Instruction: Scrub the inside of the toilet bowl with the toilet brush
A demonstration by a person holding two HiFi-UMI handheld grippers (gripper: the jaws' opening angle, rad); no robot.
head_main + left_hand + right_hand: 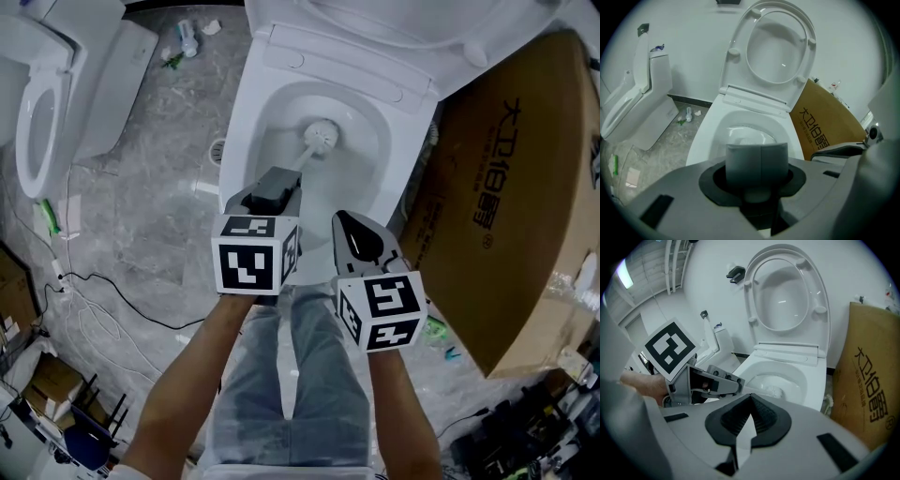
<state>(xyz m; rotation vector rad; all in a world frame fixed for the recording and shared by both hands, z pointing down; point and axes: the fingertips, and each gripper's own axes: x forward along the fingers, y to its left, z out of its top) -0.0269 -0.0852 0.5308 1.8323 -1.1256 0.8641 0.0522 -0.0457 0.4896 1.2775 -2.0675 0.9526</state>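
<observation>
The open toilet (246,122) fills the middle of my head view, its seat and lid (778,47) tipped up against the white wall. To its right leans a big brown cardboard box (511,225) with dark print, just beside the toilet's side. A 2nd toilet (42,103) stands well apart at my left on the grey marbled floor (150,206), with small bits of litter lying between the 2 toilets near the wall.

My left gripper (279,186) hangs over the front rim of the bowl (366,164), its jaws clamped on the grey handle of the toilet brush (321,136). The handle slants forward and down from the jaws, and the round white brush head sits inside the bowl, low near the back of the basin. My right gripper (361,234) hovers just beside the left one, over the front edge of the rim, its jaws pressed together with nothing between them.
</observation>
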